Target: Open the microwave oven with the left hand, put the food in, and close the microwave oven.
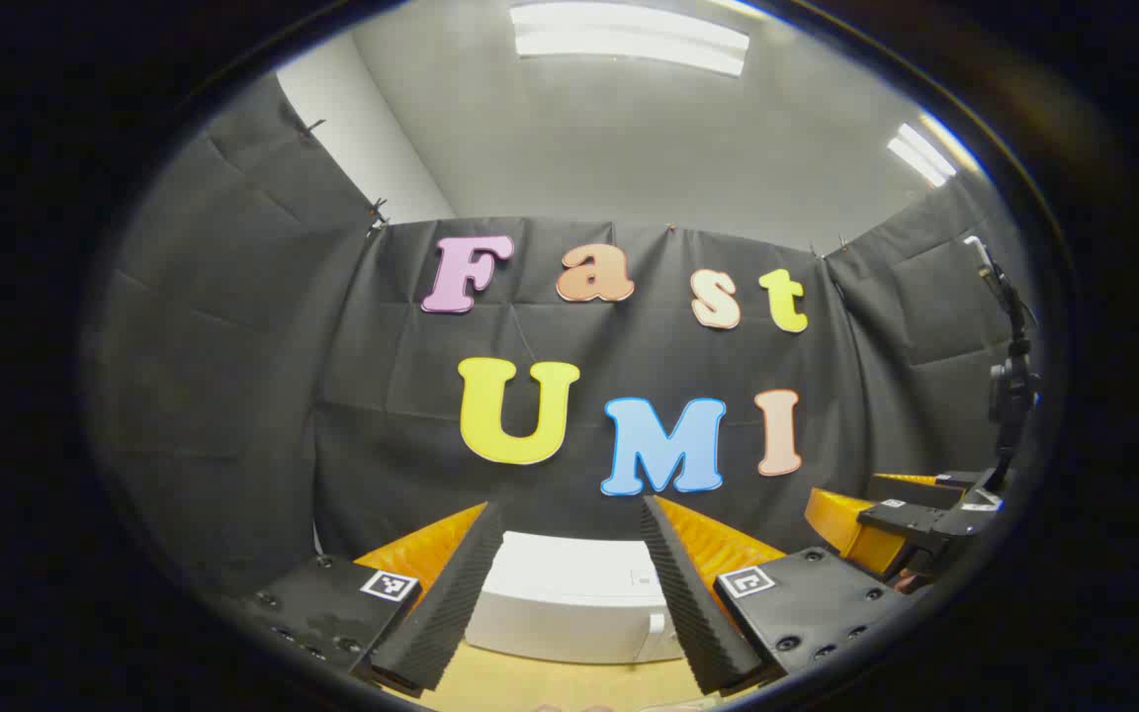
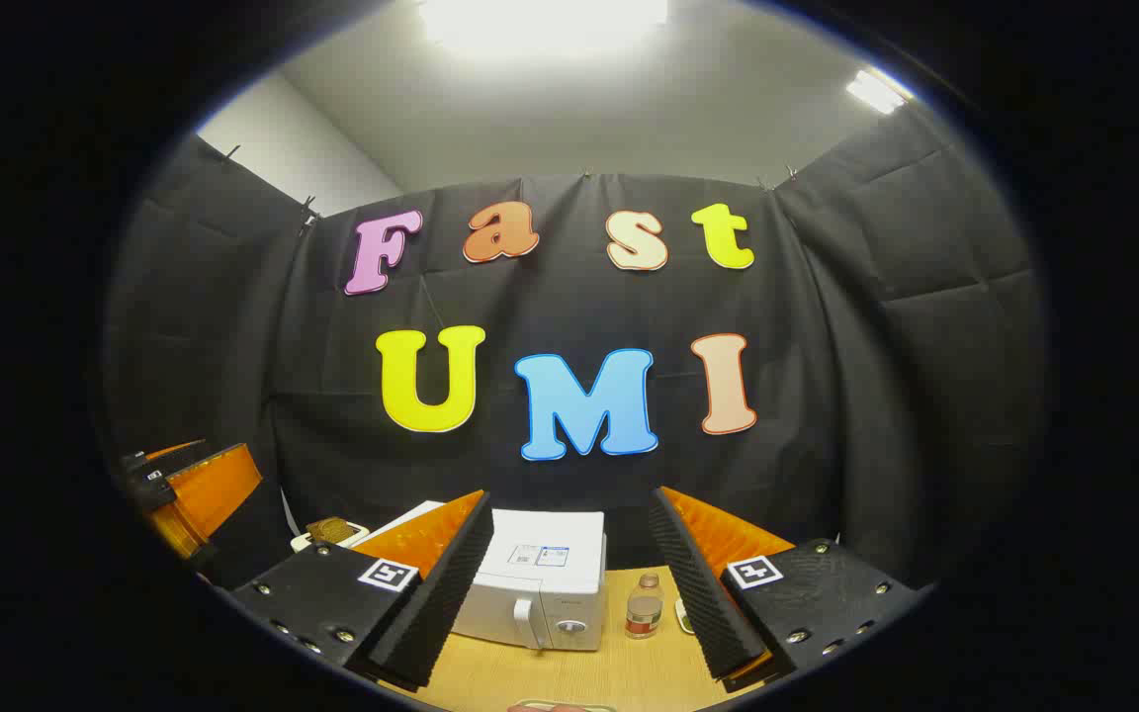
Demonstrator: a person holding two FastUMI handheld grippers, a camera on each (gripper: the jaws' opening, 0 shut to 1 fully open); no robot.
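Note:
A white microwave oven [image 1: 569,603] stands on the wooden table [image 1: 550,687], its door closed, seen between the fingers of my left gripper [image 1: 569,506], which is open and empty, well short of it. In the right gripper view the microwave [image 2: 540,578] shows its door handle [image 2: 527,621] and a knob [image 2: 569,628]. My right gripper [image 2: 569,494] is also open and empty, back from the table. A brown piece of food [image 2: 332,530] lies on a white plate left of the microwave. The right gripper [image 1: 916,524] appears at the far right of the left gripper view.
A small bottle [image 2: 643,605] stands on the table [image 2: 530,677] just right of the microwave, with a small pale object [image 2: 683,615] beside it. A dark camera stand [image 1: 1009,396] rises at the right wall. The left gripper [image 2: 184,485] shows at the far left.

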